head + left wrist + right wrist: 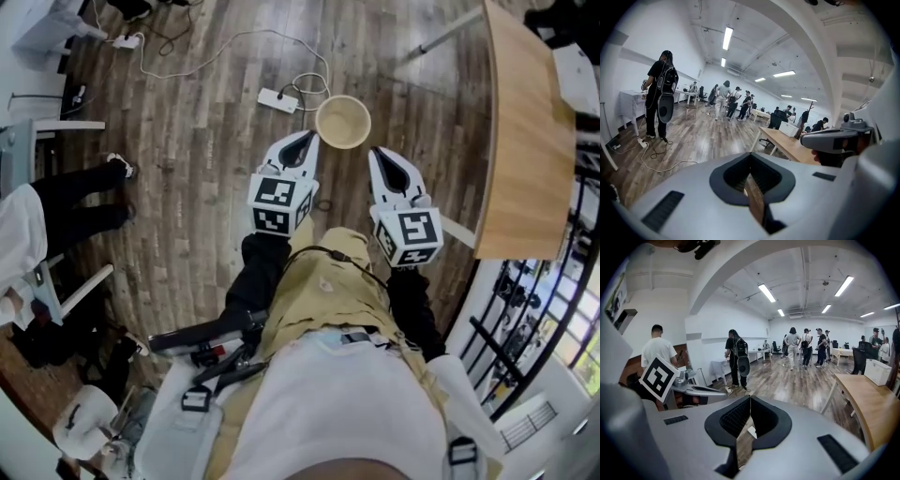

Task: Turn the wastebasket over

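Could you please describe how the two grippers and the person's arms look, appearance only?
The left gripper and the right gripper both have white shells that taper toward black-lined jaws. Behind each sits a white cube printed with black square markers. The person's sleeves are black.

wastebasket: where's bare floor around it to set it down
Bare floor between the wastebasket and the table, and a wider patch left of the left hand-held gripper. Crowded just beyond it: power strip and cable.

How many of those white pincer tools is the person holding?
2. In the head view, the left gripper sits below-left of the beige wastebasket, the right gripper below-right of it. No others show.
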The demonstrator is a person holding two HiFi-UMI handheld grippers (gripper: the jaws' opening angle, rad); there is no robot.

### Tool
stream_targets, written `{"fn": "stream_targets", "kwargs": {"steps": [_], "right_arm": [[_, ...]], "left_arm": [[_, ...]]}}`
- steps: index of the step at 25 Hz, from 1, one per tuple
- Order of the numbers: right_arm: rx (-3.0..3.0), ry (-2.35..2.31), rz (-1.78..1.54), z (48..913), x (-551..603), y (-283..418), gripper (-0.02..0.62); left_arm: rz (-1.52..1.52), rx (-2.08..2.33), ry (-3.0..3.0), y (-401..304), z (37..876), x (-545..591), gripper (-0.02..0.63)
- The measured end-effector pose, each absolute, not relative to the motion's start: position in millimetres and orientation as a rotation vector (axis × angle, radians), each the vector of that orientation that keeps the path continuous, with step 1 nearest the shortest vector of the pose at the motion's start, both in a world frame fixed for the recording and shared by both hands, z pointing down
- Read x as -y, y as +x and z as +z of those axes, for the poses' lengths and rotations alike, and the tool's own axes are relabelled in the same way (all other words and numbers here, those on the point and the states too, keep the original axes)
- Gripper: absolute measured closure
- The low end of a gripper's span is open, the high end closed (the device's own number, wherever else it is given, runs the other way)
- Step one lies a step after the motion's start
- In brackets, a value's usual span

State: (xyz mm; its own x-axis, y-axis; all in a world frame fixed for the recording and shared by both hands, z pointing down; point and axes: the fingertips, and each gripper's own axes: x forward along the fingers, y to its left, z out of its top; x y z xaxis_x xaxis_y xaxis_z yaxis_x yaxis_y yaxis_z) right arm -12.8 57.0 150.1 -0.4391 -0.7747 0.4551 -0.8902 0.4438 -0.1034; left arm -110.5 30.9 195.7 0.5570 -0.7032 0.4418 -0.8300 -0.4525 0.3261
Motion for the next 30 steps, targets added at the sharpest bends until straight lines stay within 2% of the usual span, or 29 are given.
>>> {"fn": "stream_targets", "kwargs": {"steps": [13,20,30], "right_arm": [[2.317,1.263,0.617,223,-3,-17,0.574],[2.308,1.081,0.692,298,4,-10,0.574],[2.239,0.966,0.791,456,3,4,0.574]], "left_arm": [[0.446,1.249,2.171,-100,271,20,0.604],[0.55,1.318,2.104,-91,332,29,0.604],[0.677,1.212,2.011,-58,477,6,0.604]]}}
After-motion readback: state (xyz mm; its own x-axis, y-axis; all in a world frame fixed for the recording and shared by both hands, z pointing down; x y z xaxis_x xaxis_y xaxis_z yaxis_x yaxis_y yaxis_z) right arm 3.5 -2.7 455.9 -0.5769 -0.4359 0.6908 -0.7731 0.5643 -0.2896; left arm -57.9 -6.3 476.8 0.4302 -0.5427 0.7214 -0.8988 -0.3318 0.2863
